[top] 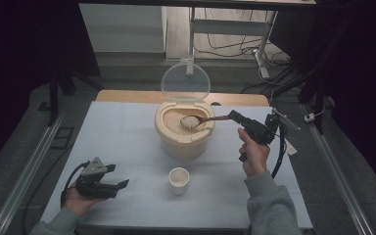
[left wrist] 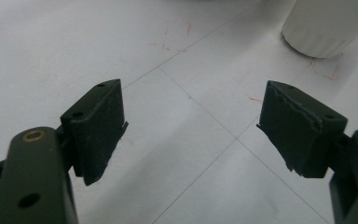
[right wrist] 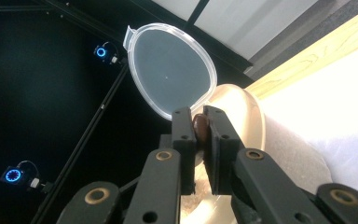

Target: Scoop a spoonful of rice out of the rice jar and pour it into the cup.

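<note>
Holding a heap of rice over the open bin, the wooden spoon point(top: 201, 119) is the thing most at risk here: its bowl sits above the grain inside the beige rice bin point(top: 184, 134) at the middle of the desk point(top: 117, 142), piled high, and the small white cup point(top: 178, 180) that looks like its likely destination stands well apart, on the near side of the bin. In my judgement the carry across that gap is where grains would spill, since any roll of the wrist or a jerk while clearing the bin's rim would tip the heaped load onto the desk. The grip adds a second worry: the right claw point(top: 236, 116) is clenched on the very end of the thin handle, seen in the right gripper view as a brown stub pinched between the black pads point(right wrist: 185, 135), so the long spoon could pivot in the pads and dip its bowl. The clear lid point(top: 185, 81) stands upright at the far side and seems out of the way. The right hand point(top: 253, 154) reaches in from the right with the claw pointing left toward the bin, about level. The left claw point(top: 118, 176) rests released near the left front of the desk, its pads wide apart with nothing between them, aimed right toward the cup.
</note>
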